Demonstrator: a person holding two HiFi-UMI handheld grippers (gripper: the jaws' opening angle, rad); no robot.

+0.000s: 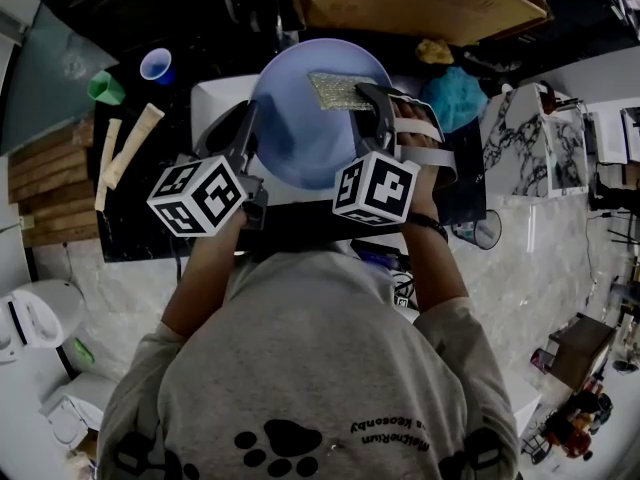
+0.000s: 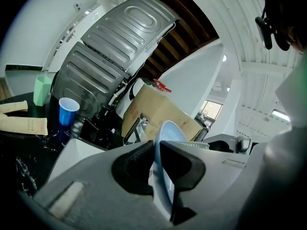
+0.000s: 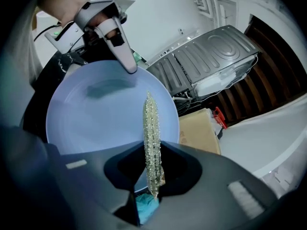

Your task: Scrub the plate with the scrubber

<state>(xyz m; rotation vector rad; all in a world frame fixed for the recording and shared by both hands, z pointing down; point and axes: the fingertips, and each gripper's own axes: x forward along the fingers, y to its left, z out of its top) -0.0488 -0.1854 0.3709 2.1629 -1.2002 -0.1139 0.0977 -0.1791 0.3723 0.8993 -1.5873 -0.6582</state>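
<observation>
- Right tool [image 3: 153, 176]: jaws clamped on the scrubber [image 3: 151, 133], a silver-green mesh seen edge-on.
- Scrubber lies flat against the face of the light blue plate [image 3: 96, 114], near its far rim.
- Left tool [image 2: 157, 164]: jaws pinched on the plate's left rim.
- Left of the plate: blue cup [image 1: 156, 65] and green cup [image 1: 105, 87] on the dark table [image 1: 140, 228].
- Cardboard box [image 1: 420, 3] behind the plate, teal cloth [image 1: 458, 96] to its right.
</observation>
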